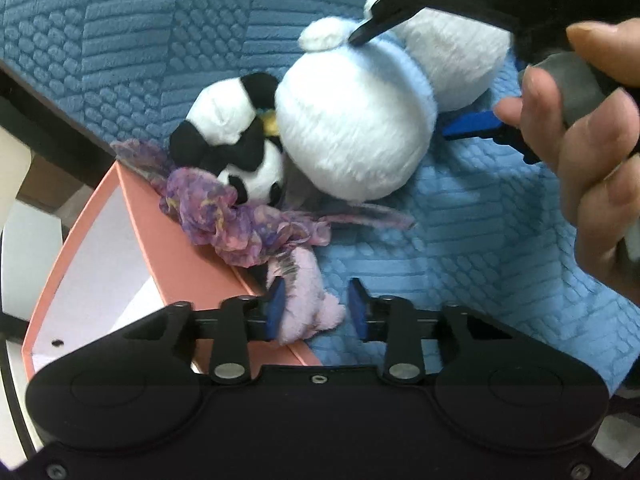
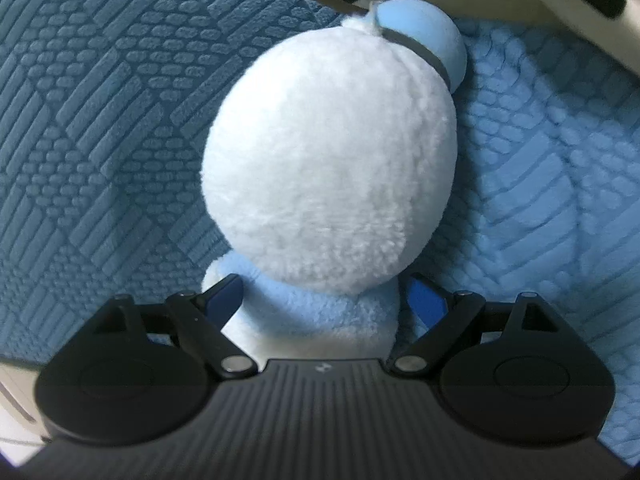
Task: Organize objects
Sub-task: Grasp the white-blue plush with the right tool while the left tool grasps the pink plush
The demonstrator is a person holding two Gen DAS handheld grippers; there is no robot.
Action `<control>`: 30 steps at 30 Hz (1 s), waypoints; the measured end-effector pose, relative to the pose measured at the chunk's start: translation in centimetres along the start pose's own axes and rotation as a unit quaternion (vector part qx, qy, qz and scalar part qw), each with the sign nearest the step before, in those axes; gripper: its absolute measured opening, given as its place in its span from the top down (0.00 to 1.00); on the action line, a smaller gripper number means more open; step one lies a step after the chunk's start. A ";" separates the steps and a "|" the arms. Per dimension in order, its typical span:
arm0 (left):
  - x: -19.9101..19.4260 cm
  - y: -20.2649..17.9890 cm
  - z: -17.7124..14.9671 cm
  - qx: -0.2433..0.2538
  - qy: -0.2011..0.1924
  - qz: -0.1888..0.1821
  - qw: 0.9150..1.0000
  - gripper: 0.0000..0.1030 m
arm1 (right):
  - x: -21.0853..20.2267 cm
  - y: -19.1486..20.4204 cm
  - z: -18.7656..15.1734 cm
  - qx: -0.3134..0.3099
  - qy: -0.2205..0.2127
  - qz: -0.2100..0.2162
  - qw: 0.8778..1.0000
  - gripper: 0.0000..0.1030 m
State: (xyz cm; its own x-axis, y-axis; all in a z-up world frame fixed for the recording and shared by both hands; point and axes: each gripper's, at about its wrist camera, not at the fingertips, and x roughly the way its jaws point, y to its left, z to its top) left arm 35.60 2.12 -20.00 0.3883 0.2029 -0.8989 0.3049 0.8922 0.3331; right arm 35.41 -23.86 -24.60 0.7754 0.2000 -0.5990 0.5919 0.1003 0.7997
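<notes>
While hanging over the box edge, left tool [image 1: 316,308]: its blue pads are bracketing one end of the pink plush [image 1: 308,292]; the nine o'clock pad is touching it and the three o'clock pad is sitting just clear, so the jaws are not clamping.
Pink plush: lying across the rim of the pink box [image 1: 168,240], its far end running under the purple scarf [image 1: 240,224] at eleven o'clock.
Pink box: sitting at nine o'clock of the left tool, showing a white inside.
Right tool [image 2: 324,300]: its jaws are standing wide around the body of the blue-and-white plush [image 2: 328,152]; whether the pads are pressing on it cannot be told.
Blue-and-white plush: resting on the blue textured cover [image 1: 480,240], at twelve to one o'clock of the left tool, its round head touching the panda plush [image 1: 240,148].
Panda plush: lying at eleven o'clock, against the scarf.
Hand [image 1: 592,160]: gripping the right tool's grey handle at three o'clock in the left wrist view.
</notes>
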 end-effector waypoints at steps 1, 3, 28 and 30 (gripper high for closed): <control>0.1 0.1 0.0 -0.003 0.001 0.004 1.000 0.80 | 0.2 0.0 0.0 0.006 -0.001 0.001 1.000 0.12; 0.5 0.4 -0.2 -0.008 0.007 0.011 1.000 0.85 | 0.7 0.2 0.1 0.019 -0.006 0.006 1.000 0.12; -6.6 1.6 -2.7 -0.145 -0.049 -0.051 0.987 1.00 | -4.8 6.1 -1.6 -0.231 0.008 -0.103 0.967 0.39; -6.9 1.5 -3.0 -0.148 -0.054 -0.053 0.986 1.00 | -6.5 6.1 -2.5 -0.268 0.009 -0.110 0.957 0.48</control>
State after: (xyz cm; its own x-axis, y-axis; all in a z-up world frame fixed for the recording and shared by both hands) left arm 30.75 3.32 -14.15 0.4638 0.0728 -0.8830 0.0880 0.9879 0.1276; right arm 33.44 -22.08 -15.79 0.6384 0.1335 -0.7581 0.5385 0.6262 0.5638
